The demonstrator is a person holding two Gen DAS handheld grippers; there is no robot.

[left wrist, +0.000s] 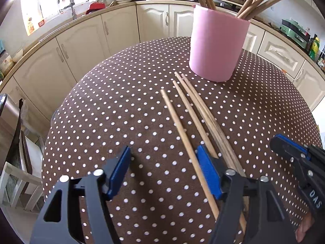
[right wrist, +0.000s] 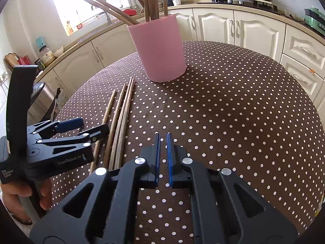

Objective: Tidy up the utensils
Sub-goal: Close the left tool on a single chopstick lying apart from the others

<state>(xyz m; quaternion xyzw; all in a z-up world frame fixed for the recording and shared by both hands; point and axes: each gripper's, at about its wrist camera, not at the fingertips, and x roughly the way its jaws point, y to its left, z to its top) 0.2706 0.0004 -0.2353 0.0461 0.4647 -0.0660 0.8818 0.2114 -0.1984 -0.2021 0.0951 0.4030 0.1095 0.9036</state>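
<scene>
our left gripper (left wrist: pixel 164 170) jaws stand open w/ the leftmost loose tan wooden chopstick (left wrist: pixel 183 134) between them but ungripped, prob lining up a pick, right gripper (right wrist: pixel 163 156) closed on nothing & parked aside, w/ the pink cylindrical holder (left wrist: pixel 217 44) beyond already holding other sticks.

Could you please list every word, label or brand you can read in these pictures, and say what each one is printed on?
"GenRobot.AI": side of the left claw, right wrist view.
"Data Acquisition System": small print on that claw's handle, only roughly legible.
"DAS": body of the right claw, left wrist view.
Jar and bottle labels on the counter: too small and blurred to read.
</scene>
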